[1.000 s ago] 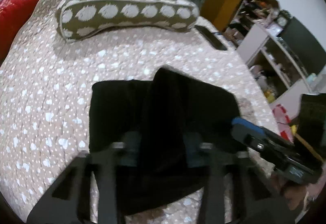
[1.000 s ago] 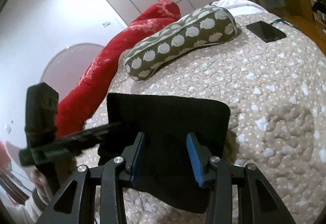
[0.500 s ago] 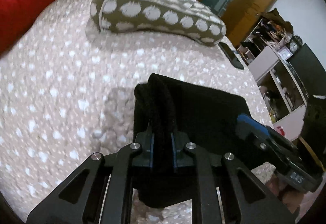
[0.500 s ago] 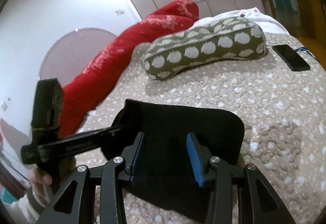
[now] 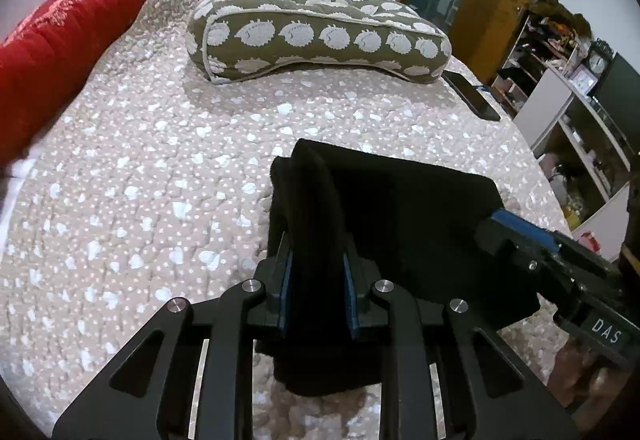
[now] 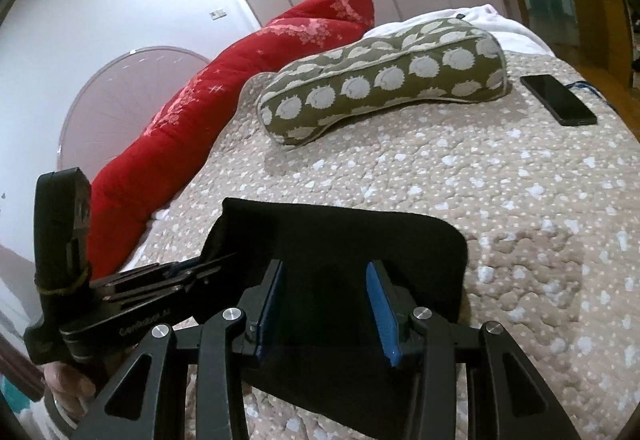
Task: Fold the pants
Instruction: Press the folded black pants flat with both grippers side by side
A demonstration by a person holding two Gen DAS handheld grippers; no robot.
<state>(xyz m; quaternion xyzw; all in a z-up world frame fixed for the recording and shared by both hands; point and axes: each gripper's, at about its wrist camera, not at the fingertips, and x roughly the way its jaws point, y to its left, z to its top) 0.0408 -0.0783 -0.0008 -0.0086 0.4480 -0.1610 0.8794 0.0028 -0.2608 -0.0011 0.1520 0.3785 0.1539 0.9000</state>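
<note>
Pants (image 5: 400, 224) lie folded at lower centre on my bedspread (image 5: 160, 168). My left gripper (image 5: 316, 292) pinches their raised left edge; my right gripper (image 6: 328, 304) gapes above them. Releasing unevenly could collapse the fold.

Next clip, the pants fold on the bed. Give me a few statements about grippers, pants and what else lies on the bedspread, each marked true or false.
1. The left gripper is shut on a raised fold of the black pants. True.
2. The right gripper is clamped on the pants too. False: its fingers stand apart over the cloth, gripping nothing.
3. A black phone lies on the bedspread beside the hedgehog-print pillow. True.
4. The phone rests on top of the pants. False: it lies far from them, near the pillow.
5. The rolled red quilt lies across the pants. False: it lies along the bed's edge, apart from them.
</note>
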